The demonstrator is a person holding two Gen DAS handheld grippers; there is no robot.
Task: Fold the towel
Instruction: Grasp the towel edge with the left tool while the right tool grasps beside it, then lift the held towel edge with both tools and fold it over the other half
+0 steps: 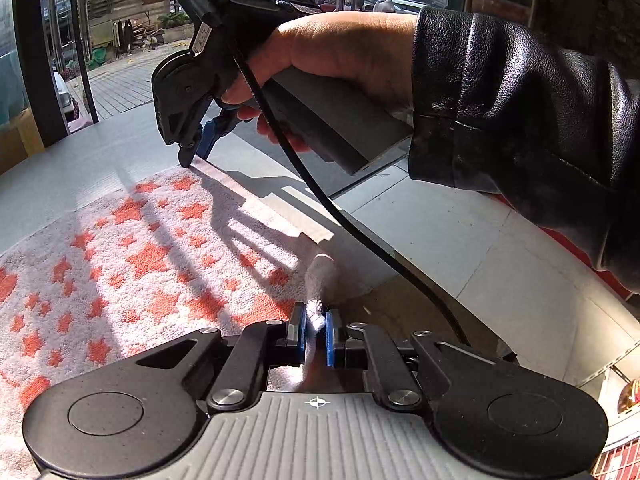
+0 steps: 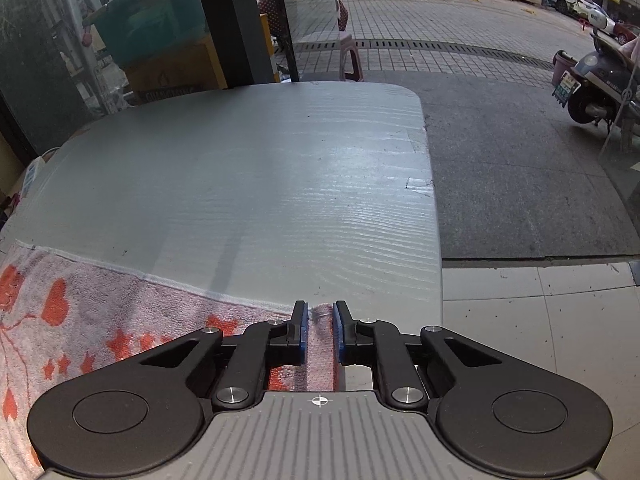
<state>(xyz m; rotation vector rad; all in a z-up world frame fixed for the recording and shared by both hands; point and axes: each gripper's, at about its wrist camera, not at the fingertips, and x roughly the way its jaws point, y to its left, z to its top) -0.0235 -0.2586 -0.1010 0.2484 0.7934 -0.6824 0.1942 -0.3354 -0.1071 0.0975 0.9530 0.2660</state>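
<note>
A white towel (image 1: 132, 256) with orange stars and hearts lies flat on a grey table (image 1: 80, 168). My left gripper (image 1: 316, 316) is shut on the towel's near right corner at the table edge. My right gripper (image 1: 196, 152) shows in the left wrist view at the towel's far right corner, held by a hand in a black leather sleeve. In the right wrist view my right gripper (image 2: 319, 314) is shut on the towel's edge (image 2: 319, 344), and the towel (image 2: 80, 320) spreads to the left.
The grey table (image 2: 260, 184) stretches ahead in the right wrist view, with its right edge near tiled floor (image 2: 540, 312). A black cable (image 1: 360, 232) hangs from the right gripper. Glass walls and a pillar (image 2: 236, 20) stand beyond the table.
</note>
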